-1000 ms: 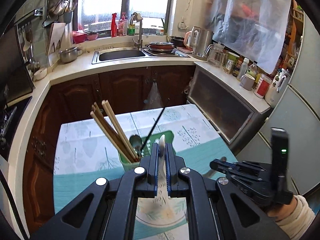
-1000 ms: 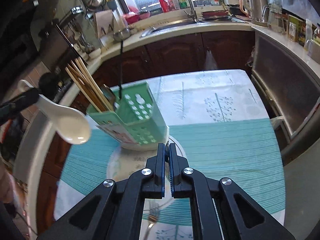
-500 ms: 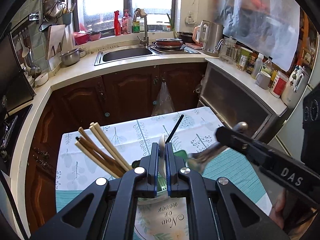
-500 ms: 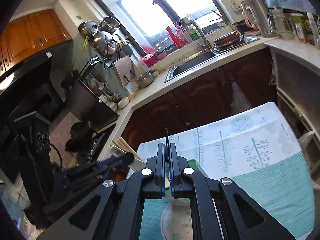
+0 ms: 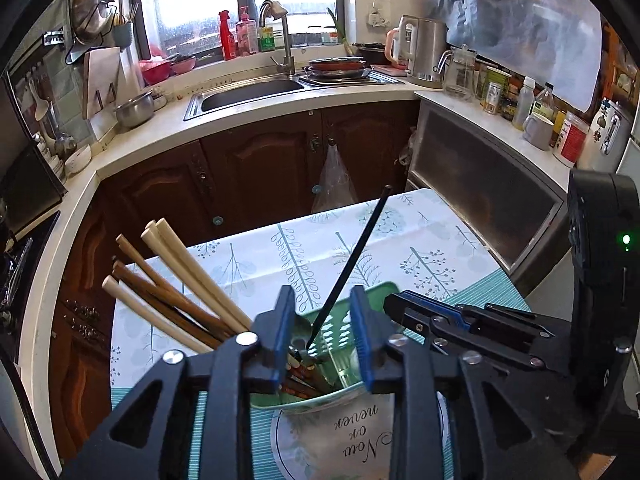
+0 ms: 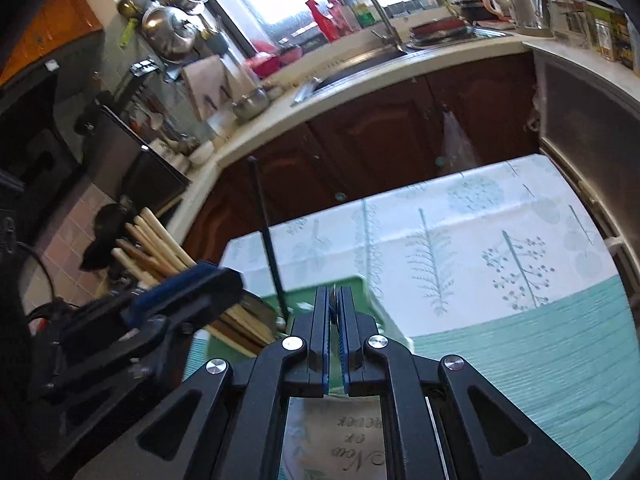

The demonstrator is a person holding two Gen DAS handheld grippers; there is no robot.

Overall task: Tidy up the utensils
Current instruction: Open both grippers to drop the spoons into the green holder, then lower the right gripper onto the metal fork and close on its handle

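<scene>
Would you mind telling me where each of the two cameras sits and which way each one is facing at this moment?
Left wrist: on the left gripper, looking down along its opening jaws, nothing between them, into the green utensil holder on the table; the right gripper enters from the right.
Right wrist: on the right gripper, angled down over the holder's rim; its jaws are opening around something thin; the left gripper shows at left.
Shared: wooden chopsticks, the black stick, the leaf-print tablecloth, the sink.
</scene>
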